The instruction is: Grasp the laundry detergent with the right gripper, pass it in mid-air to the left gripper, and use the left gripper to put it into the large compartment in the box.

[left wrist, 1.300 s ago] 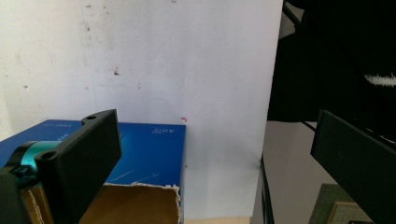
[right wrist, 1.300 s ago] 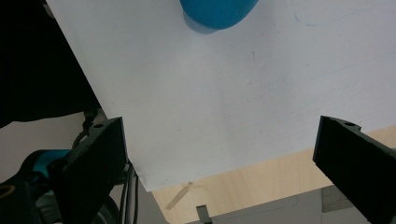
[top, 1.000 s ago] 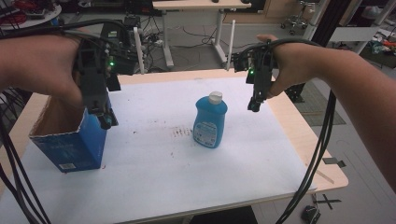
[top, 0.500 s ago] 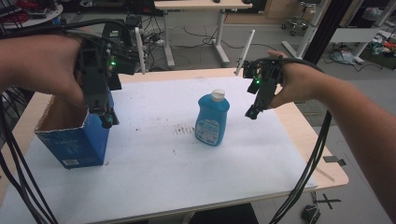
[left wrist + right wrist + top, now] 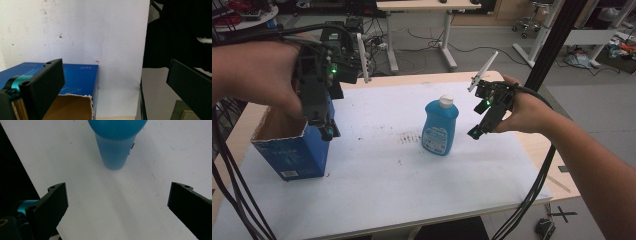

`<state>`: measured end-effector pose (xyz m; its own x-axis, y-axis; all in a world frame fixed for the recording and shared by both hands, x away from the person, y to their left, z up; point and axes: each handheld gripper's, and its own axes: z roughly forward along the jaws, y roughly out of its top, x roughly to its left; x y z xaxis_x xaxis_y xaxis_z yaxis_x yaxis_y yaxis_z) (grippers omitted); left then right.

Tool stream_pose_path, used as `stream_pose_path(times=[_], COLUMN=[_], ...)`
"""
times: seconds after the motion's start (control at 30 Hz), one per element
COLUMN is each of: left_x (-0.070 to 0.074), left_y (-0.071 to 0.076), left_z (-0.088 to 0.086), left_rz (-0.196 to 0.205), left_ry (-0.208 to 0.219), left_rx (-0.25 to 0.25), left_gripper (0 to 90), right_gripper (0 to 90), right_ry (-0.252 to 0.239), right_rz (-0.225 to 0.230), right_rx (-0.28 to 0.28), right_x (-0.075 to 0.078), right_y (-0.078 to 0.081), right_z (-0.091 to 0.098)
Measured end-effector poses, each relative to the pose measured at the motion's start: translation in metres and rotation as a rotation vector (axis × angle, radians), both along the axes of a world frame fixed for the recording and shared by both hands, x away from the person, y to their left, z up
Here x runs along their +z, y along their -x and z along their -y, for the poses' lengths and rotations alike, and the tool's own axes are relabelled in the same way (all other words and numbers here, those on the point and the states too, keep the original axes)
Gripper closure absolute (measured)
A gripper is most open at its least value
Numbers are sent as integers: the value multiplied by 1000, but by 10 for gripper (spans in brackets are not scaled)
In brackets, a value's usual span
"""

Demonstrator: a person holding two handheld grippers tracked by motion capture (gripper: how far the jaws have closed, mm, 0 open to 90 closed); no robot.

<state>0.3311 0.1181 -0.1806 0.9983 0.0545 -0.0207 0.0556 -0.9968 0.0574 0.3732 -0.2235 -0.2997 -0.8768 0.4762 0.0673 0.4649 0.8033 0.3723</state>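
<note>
So the blue dish soap bottle (image 5: 440, 126) with the white cap stands upright near the middle of the white-covered surface (image 5: 412, 190), nothing touching it. In the right gripper view it's seen from above, only its rounded shoulder and lower body (image 5: 116, 142), top cut off by the frame edge.

The right gripper (image 5: 475, 132) hangs just beside the bottle on its right, clear of it, jaws spread wide with bare surface between them.

Over on the left there's an open blue cardboard box (image 5: 292, 147) with a torn top edge, well apart from the bottle. The left gripper (image 5: 328, 131) hovers at the box's near right corner, jaws also wide apart, gripping nothing. Can't tell if it touches the box.

Some dark specks (image 5: 409, 137) mark the surface left of the bottle. Background is desks and cables, pretty murky.
</note>
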Motion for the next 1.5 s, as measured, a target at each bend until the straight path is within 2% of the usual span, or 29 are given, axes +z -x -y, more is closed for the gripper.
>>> stream_pose_path(times=[0.03,0.07,0.23,0.37,0.4,0.57,0.63,0.73,0.77,0.87,1.0,1.07,1.27,1.37,1.43,1.5], left_x=[0,0,-1,-2,-2,-4,-4,-4,-4,-4,-3,-2,-2,-3,-3,-3], left_y=[0,0,-1,-1,-2,-3,-2,-2,-2,-2,-1,-1,0,1,1,1], left_z=[0,-1,-2,-3,-3,-4,-3,-3,-3,-3,-3,-3,-3,-3,-3,-3], left_rz=[3,7,11,7,9,9,9,11,11,12,11,14,13,8,8,7], left_ry=[3,3,3,2,2,2,0,1,3,2,-2,-1,-7,-9,-10,-10], left_rx=[3,-1,0,-1,0,3,5,-1,-1,-1,-1,-1,5,2,1,1], left_gripper=[17,17,17,17,17,17,17,17,17,17,17,17,17,17,17,17], right_gripper=[23,23,23,23,23,23,23,23,23,23,23,23,23,23,23,23], right_ry=[-14,-49,-95,-134,-160,-192,-225,-230,-252,-277,-288,-320,-350,-372,-415,-424], right_rz=[7,12,29,61,71,94,95,100,103,109,125,141,146,160,181,193], right_rx=[-8,-22,-44,-64,-72,-90,-106,-125,-130,-146,-153,-159,-162,-164,-181,-188], right_x=[-1,-5,-14,-23,-27,-37,-45,-51,-56,-63,-69,-75,-85,-90,-95,-96], right_y=[1,1,3,6,8,11,11,12,11,11,11,10,8,7,7,8], right_z=[1,3,3,4,4,4,4,3,4,3,0,-3,-9,-12,-13,-13])
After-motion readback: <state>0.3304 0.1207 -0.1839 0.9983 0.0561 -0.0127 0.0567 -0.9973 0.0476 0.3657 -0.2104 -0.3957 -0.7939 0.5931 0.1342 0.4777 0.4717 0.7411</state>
